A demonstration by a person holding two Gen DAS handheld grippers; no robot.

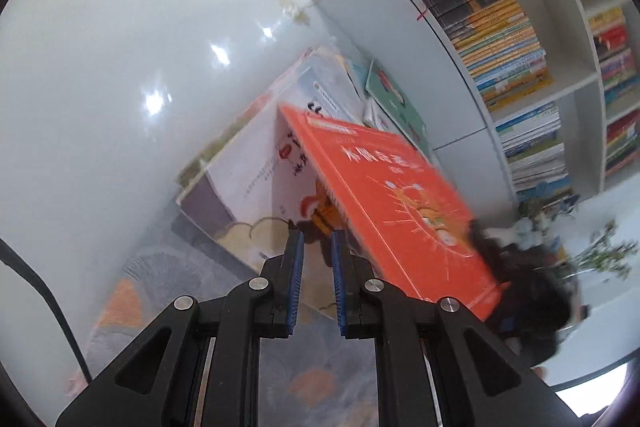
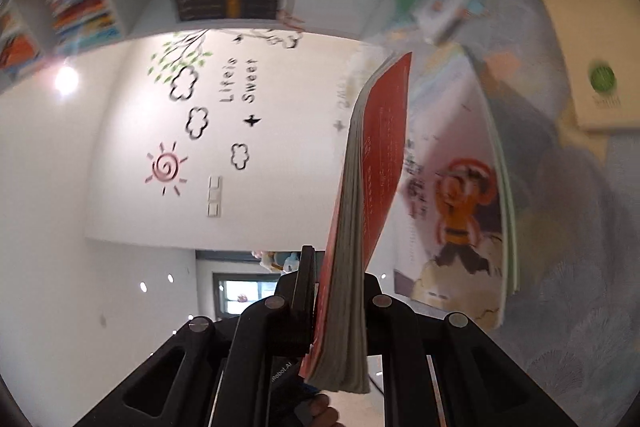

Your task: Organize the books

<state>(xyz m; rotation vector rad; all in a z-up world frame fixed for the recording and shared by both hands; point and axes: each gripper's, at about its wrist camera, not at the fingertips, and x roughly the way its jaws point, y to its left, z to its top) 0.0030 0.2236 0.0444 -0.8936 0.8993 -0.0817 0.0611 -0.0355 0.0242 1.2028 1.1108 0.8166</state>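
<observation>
My right gripper (image 2: 336, 267) is shut on an orange-red book (image 2: 380, 155), which I see edge-on with its pages fanned toward me. In the left wrist view the same orange book (image 1: 400, 203) hangs tilted above a large picture book (image 1: 248, 179) with a cartoon figure, lying flat on the carpet. A dark blurred shape at the orange book's lower right corner looks like the right gripper (image 1: 520, 287). My left gripper (image 1: 318, 239) hovers over the picture book (image 2: 452, 211), its blue pads (image 1: 297, 259) close together with nothing between them.
A white bookcase (image 1: 580, 79) full of book spines stands behind, also seen as the bookcase (image 2: 128, 7). A green book (image 1: 394, 99) and other loose books lie by it. A cream book with a green logo (image 2: 592, 67) lies on the grey carpet (image 2: 580, 307).
</observation>
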